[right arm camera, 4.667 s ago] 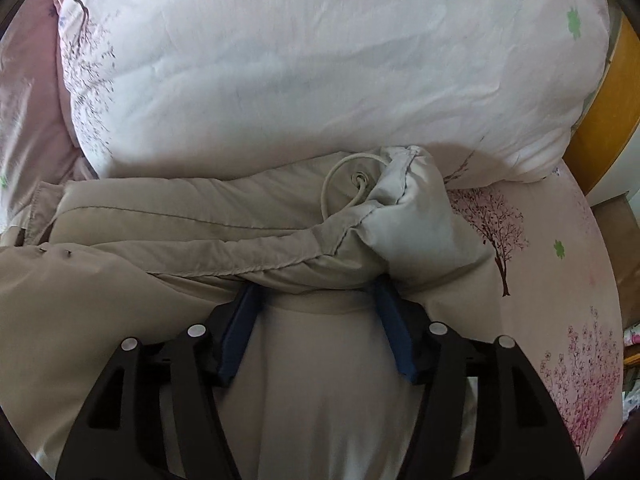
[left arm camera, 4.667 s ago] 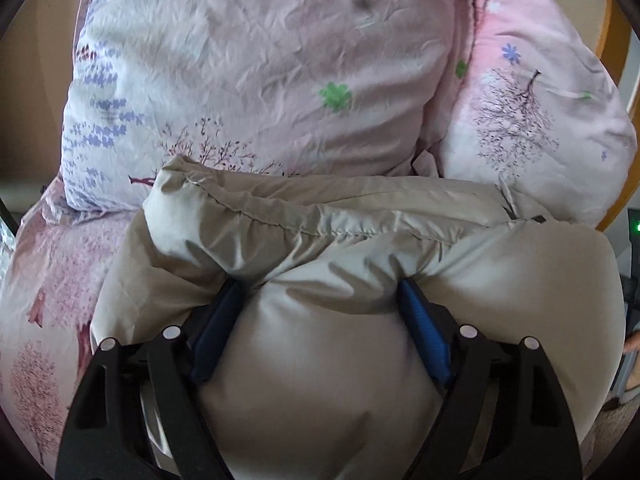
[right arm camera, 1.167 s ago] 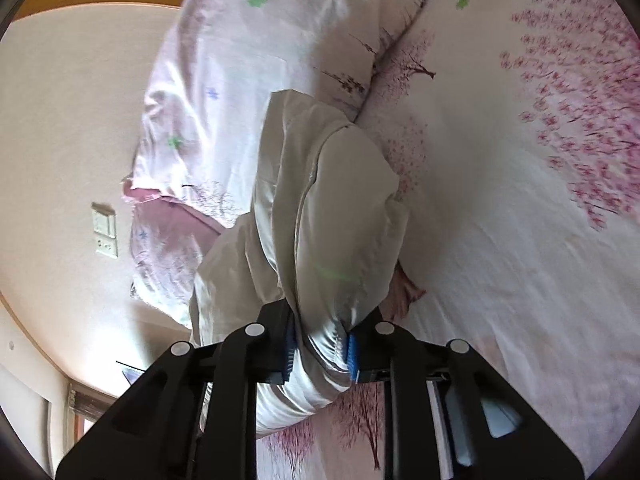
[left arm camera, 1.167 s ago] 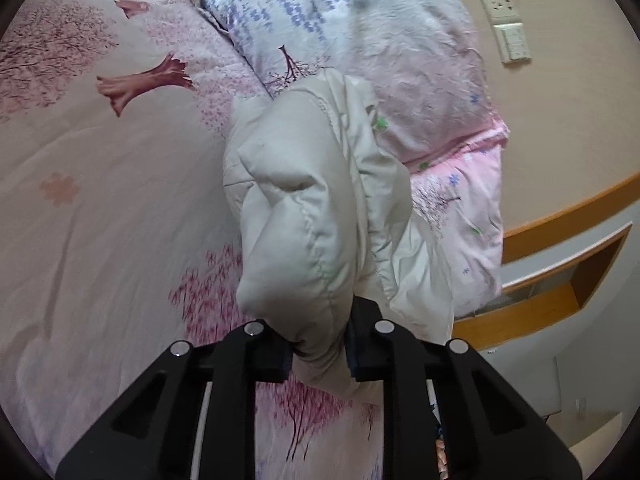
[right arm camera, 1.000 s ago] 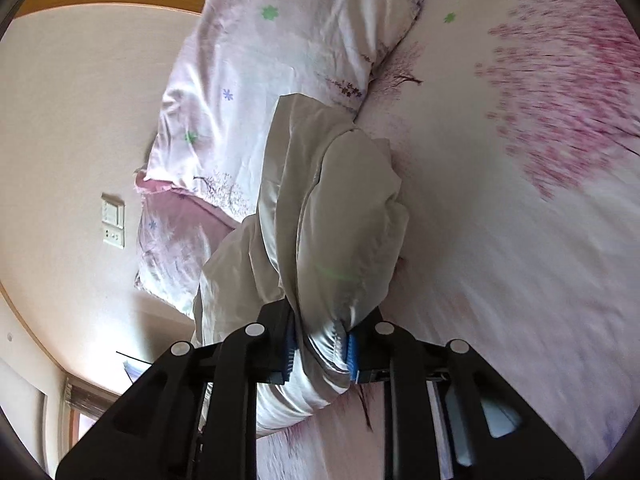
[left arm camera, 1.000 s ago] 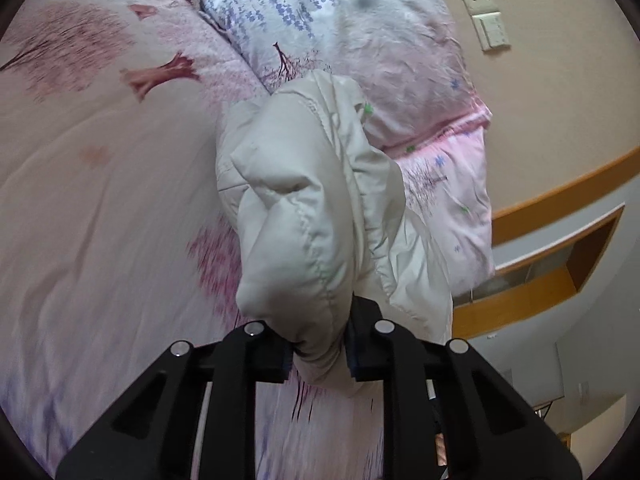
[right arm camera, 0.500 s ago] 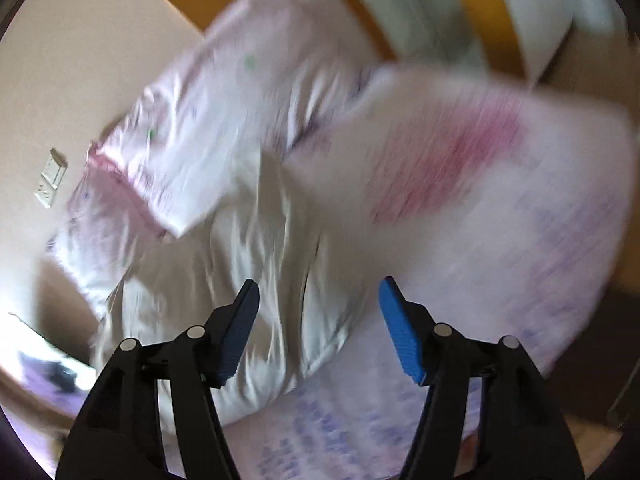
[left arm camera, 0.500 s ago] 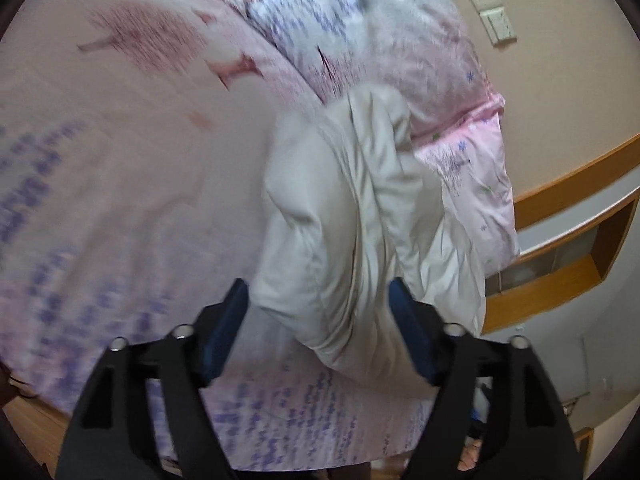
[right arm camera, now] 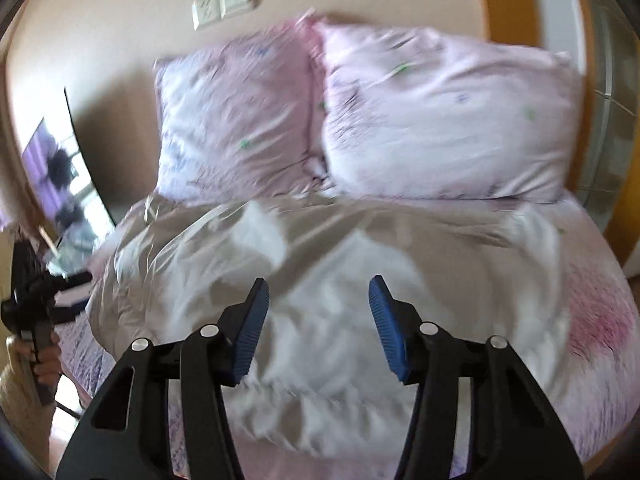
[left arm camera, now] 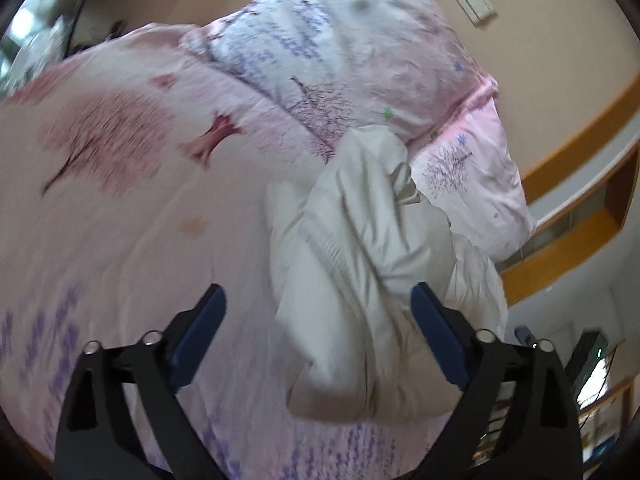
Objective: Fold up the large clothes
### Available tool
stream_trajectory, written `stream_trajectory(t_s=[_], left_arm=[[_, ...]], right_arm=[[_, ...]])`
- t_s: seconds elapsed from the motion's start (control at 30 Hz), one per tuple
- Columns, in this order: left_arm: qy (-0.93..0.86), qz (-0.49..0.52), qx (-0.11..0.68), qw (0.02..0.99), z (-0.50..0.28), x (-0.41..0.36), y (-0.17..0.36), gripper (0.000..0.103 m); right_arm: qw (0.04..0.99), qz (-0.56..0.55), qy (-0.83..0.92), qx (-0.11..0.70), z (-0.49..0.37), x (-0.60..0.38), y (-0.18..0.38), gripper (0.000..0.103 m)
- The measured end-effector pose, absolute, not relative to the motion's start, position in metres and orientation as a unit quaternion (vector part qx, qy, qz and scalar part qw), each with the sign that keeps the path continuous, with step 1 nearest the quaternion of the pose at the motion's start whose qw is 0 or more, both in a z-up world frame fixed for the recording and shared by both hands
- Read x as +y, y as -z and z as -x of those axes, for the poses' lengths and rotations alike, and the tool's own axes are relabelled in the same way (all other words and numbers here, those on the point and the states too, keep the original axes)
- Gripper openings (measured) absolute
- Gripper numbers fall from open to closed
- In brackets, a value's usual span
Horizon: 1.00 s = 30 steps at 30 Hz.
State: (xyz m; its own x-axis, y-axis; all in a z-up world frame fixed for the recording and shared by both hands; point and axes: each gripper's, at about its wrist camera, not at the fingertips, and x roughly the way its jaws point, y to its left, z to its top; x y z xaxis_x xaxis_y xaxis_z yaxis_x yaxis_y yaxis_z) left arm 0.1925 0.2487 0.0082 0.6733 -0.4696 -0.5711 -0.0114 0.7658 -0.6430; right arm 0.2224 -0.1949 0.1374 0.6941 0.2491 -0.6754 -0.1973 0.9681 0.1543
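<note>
Both my claws, left (left arm camera: 316,308) and right (right arm camera: 318,300), gape empty over the jacket (left arm camera: 360,280) on the bed (left arm camera: 120,240), pillows (right arm camera: 440,120) at 12 o'clock. Step: regrasp. Next: pinch an edge.

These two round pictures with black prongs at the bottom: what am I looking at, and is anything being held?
Each picture comes from a wide-angle camera mounted on a hand-held gripper, looking forward along its two fingers. A person holds one gripper in each hand; there is no robot arm. The left gripper and the right gripper both have their blue-padded fingers spread open, gripping nothing. Below them a pale beige padded jacket lies bunched on a bed with pink tree-print bedding, close to two pillows. In the right view, the person's other hand shows at the far left edge. Both pictures are motion-blurred.
</note>
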Motion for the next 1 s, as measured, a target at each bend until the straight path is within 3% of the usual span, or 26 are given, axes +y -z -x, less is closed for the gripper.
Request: stream_trajectory(t_s=[0.5, 0.6, 0.8, 0.87, 0.93, 1.0], left_arm=[[0.178, 0.276, 0.442, 0.834, -0.256, 0.233, 0.006, 0.096], [0.186, 0.276, 0.450, 0.828, -0.263, 0.229, 0.011, 0.096], [0.179, 0.166, 0.424, 0.872, -0.255, 0.211, 0.000, 0.096], [0.176, 0.155, 0.432, 0.871, -0.257, 0.209, -0.001, 0.098], [0.172, 0.162, 0.450, 0.861, -0.261, 0.212, 0.001, 0.101], [0.179, 0.181, 0.461, 0.850, -0.267, 0.214, 0.005, 0.101]], right_arm=[[0.854, 0.046, -0.068, 0.513, -0.302, -0.154, -0.068, 0.049], [0.849, 0.041, -0.071, 0.523, -0.305, -0.157, -0.065, 0.049], [0.858, 0.018, -0.101, 0.503, -0.295, -0.168, -0.071, 0.054], [0.857, 0.016, -0.108, 0.504, -0.292, -0.167, -0.075, 0.061], [0.850, 0.002, -0.120, 0.512, -0.291, -0.166, -0.079, 0.102], [0.847, 0.007, -0.113, 0.520, -0.291, -0.163, -0.081, 0.102]])
